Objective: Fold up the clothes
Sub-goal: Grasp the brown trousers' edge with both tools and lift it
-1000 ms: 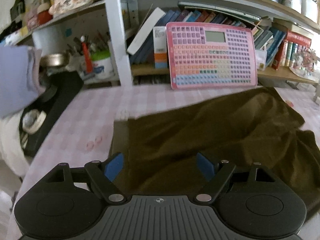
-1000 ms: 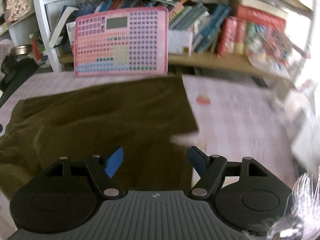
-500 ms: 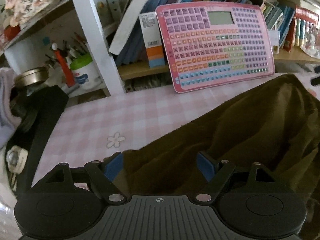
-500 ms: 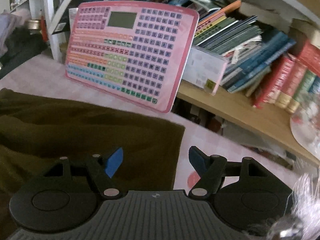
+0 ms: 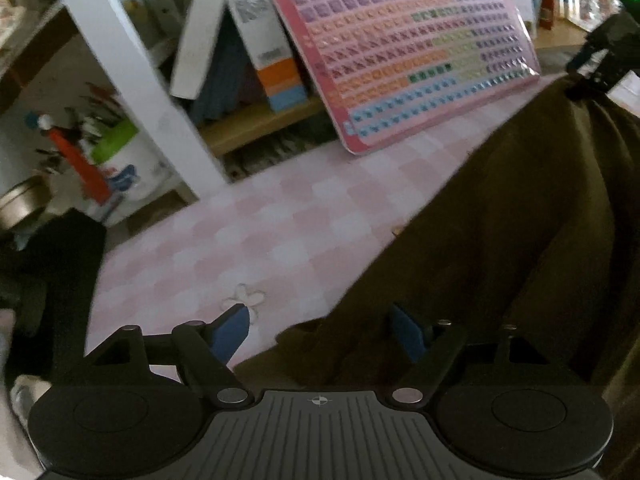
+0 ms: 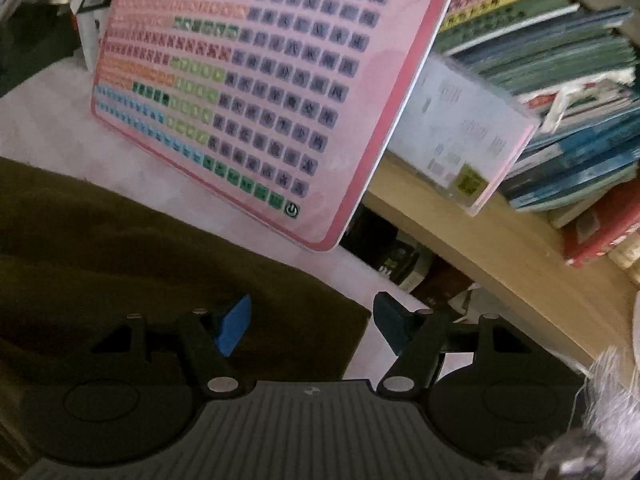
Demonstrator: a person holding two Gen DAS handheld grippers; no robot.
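A dark olive-brown garment (image 5: 500, 248) lies spread on a pink checked tablecloth (image 5: 248, 240). My left gripper (image 5: 320, 332) is open, its blue pads on either side of the garment's near left corner. My right gripper (image 6: 310, 326) is open over the garment's far right corner (image 6: 168, 280), close to the cloth; the corner lies between the pads. The right gripper also shows at the far right of the left wrist view (image 5: 604, 60), at the garment's far edge.
A pink toy keyboard board (image 6: 256, 92) leans on the bookshelf just behind the garment. Books (image 6: 560, 92) fill a wooden shelf (image 6: 500, 256) at right. A white shelf post (image 5: 132, 80), a pen cup (image 5: 116, 160) and a black object (image 5: 48, 280) stand left.
Both grippers have moved forward and down toward the garment's far corners. The shelf and keyboard board now loom much closer. Both stay open.
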